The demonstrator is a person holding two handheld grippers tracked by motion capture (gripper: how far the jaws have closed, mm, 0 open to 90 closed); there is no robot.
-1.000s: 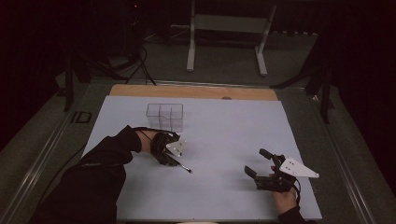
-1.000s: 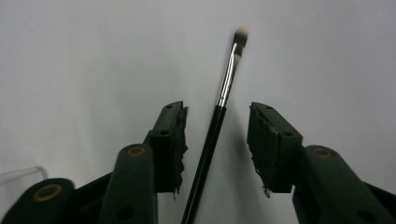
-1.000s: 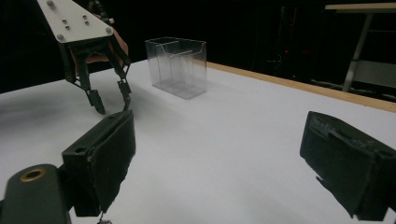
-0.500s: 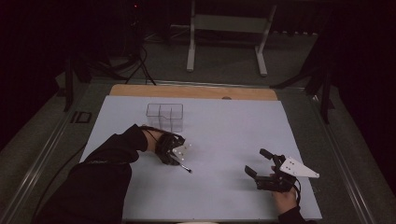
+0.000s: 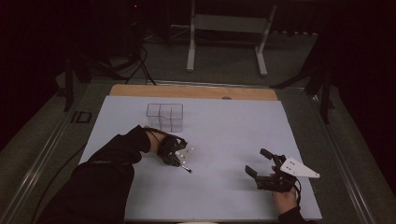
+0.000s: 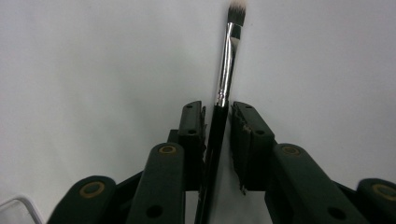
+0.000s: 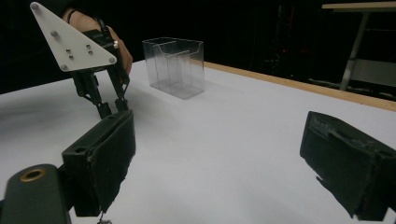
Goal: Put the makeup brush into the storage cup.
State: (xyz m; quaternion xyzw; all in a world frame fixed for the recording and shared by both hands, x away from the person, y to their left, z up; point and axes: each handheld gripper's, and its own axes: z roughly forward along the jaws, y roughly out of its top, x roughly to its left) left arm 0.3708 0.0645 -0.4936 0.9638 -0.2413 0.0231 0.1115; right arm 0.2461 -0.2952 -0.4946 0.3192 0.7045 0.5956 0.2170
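A thin makeup brush with a black handle, silver ferrule and pale bristles lies on the white table, left of middle. My left gripper points down over it with the handle between its jaws. The jaws have just been closing. One pad lies against the handle and a thin gap remains at the other side. From above, the brush tip sticks out beyond the left gripper. At the front right my right gripper rests open, with nothing between its jaws.
A clear plastic organizer with compartments stands behind the left hand, and the right gripper view shows the organizer beyond the left gripper. A wooden strip runs along the table's far edge. A metal stand is on the floor beyond.
The left hand has shifted slightly over the brush. The brush lies where it was, and the right gripper has not moved.
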